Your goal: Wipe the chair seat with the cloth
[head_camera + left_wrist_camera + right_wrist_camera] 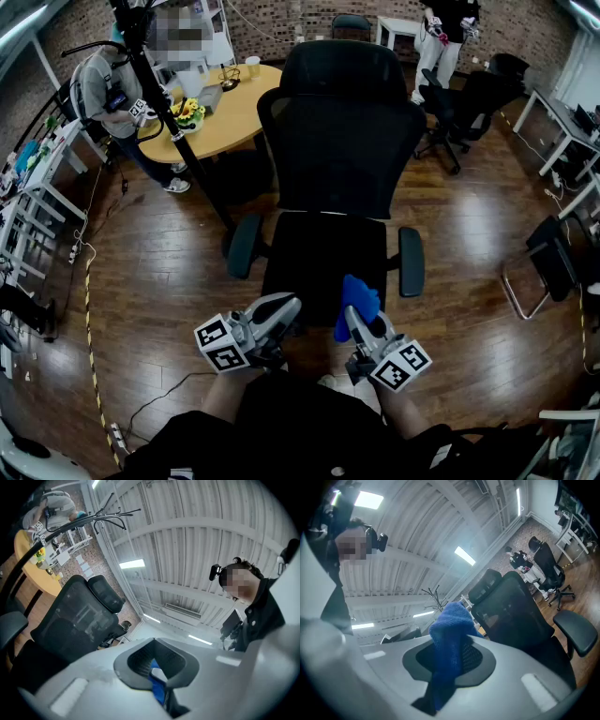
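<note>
Cloth clamped in right gripper jaws over chair seat (armrests flank it); left gripper jaws closed, empty

A round table (pale yellow) stands on dark wood floor near brick walls.

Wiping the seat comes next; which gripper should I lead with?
Right. The right gripper is shut on the blue cloth, already over the front of the chair seat. The left gripper sits beside it at the seat's front edge and carries no cloth.
</note>
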`<state>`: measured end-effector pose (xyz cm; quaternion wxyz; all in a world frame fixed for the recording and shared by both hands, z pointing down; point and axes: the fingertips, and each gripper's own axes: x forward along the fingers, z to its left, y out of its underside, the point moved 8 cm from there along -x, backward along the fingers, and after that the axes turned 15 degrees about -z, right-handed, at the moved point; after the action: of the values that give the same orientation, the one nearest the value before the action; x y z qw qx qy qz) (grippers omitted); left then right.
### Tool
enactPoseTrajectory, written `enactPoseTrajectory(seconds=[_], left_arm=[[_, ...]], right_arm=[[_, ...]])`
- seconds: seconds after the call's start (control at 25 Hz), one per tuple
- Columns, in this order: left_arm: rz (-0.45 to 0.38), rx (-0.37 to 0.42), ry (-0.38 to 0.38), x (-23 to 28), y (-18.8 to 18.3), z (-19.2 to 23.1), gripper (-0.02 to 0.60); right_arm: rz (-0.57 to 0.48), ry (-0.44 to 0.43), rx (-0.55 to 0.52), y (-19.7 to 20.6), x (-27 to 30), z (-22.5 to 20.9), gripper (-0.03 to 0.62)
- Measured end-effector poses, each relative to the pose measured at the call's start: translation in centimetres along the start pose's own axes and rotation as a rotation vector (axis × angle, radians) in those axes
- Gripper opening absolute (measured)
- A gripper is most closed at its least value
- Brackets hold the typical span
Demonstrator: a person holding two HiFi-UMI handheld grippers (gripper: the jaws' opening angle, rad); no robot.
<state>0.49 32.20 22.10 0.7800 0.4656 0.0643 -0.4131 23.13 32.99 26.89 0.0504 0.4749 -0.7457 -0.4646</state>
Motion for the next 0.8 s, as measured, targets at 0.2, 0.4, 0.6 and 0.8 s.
enactPoseTrajectory(seconds=[0.2, 0.4, 0.6, 0.8], left_arm=[[-0.021, -0.005, -0.013, -0.5, -1.0, 2.8, -0.002], [-0.031, -0.044, 0.017, 0.1, -3.4, 8.5, -0.002], [-0.001, -0.115, 0.056, 2.3, -7.0, 15.2, -0.002], [0.056, -0.192, 0.080, 3.7, -8.1, 20.2, -0.002]], right_arm=[[0.007, 0.005, -0.001, 1.1, 1.9, -0.9, 0.061], [0.026, 0.037, -0.045, 3.0, 6.8, -2.4, 0.061], [0.039, 0.114, -0.092, 4.5, 13.6, -4.2, 0.061], [0.107, 0.196, -0.148, 6.0, 17.1, -7.4, 0.061]])
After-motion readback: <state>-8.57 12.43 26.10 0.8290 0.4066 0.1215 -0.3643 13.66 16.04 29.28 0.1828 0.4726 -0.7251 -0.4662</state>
